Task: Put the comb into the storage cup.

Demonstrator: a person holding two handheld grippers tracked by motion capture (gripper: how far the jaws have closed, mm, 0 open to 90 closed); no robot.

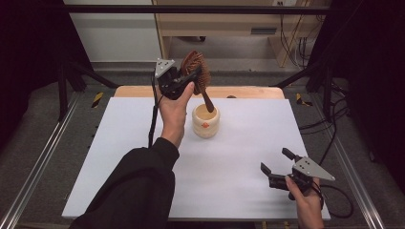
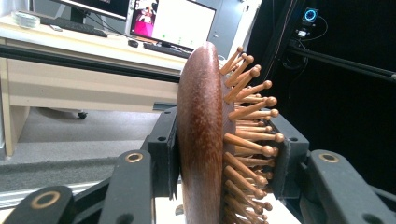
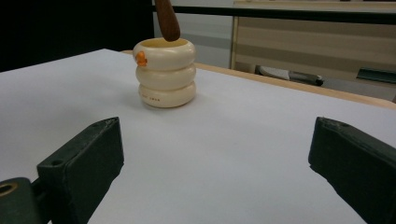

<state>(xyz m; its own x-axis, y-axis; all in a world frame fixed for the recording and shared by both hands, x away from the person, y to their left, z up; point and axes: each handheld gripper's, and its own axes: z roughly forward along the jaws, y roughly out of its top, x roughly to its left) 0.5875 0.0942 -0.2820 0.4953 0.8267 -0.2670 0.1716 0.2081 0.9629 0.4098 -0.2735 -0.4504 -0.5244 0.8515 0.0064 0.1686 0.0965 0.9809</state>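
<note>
One hairbrush (image 1: 197, 71), one cup (image 1: 206, 121), two tools.

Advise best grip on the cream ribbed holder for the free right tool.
Grip the cream three-ringed ceramic holder across a groove between rings, approaching level from the near right side, where the open right tool waits. It stands upright; the brown wooden hairbrush handle tip hangs over its mouth, likely blocking a top approach.

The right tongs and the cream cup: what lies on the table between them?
Nothing: between the right tongs and the cream cup there is bare white table, as the right gripper view shows; the high view agrees.
</note>
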